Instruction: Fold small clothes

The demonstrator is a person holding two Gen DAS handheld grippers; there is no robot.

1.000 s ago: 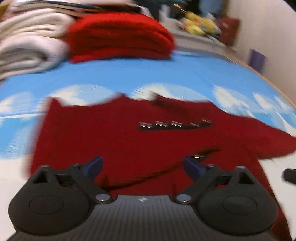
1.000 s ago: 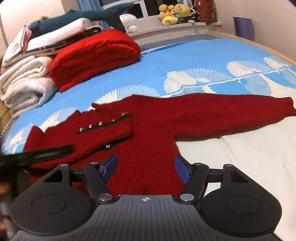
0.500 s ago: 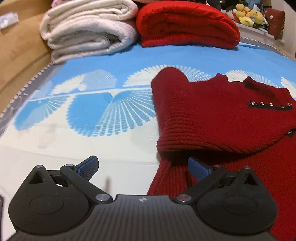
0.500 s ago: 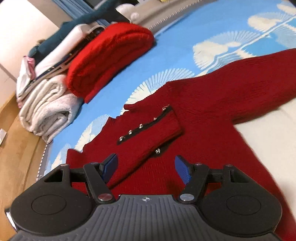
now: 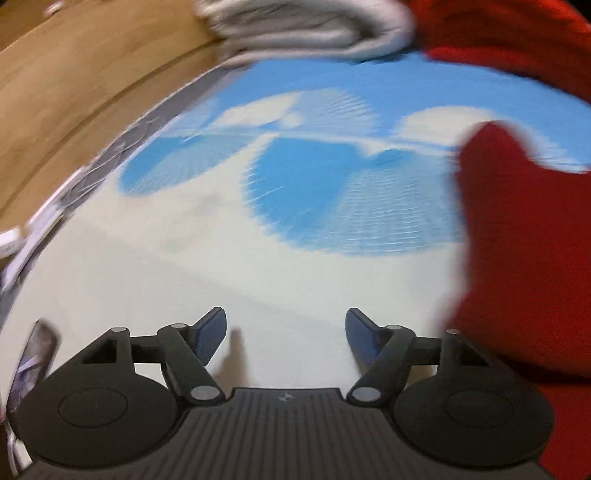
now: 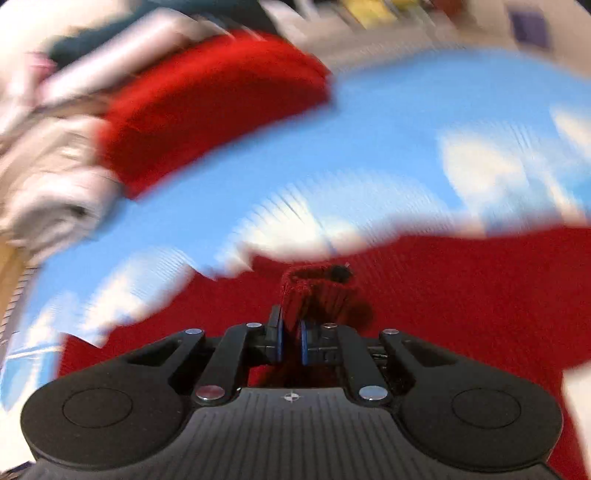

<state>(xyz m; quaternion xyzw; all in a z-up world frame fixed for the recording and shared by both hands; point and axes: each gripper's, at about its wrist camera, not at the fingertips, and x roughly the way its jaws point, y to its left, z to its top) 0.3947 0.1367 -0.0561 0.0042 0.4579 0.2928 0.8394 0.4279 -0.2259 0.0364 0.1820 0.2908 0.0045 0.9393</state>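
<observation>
1. Our left gripper (image 5: 285,334) comes first: its jaws are closing but stand well apart, with nothing between them except bare bedsheet (image 5: 207,258); they hold nothing

2. From those jaws the red sweater (image 5: 517,258) lies off to the right, its edge just beside the right-hand finger and not touching either pad

3. Well ahead of the left jaws, at the far end of the bed, we see folded pale towels (image 5: 306,33) and, to their right, a folded red blanket (image 6: 207,110); neither is part of the fold in hand

4. Our right gripper (image 6: 290,341) is clamped shut on a bunched bit of the sweater, ribbed knit that looks like a cuff or hem, though the blur keeps us from saying which

5. The rest of the sweater spreads ahead of and to both sides of the right jaws, flat on the sheet

6. We judge the knit soft, limp and fairly light: it will sag and drag from any single pinch, and it should not slip from the pads

7. We would take hold at ribbed edges, cuff, hem or shoulder seam, where the knit is thicker; the left jaws could take the near edge on their right, so the panel lifts evenly
</observation>
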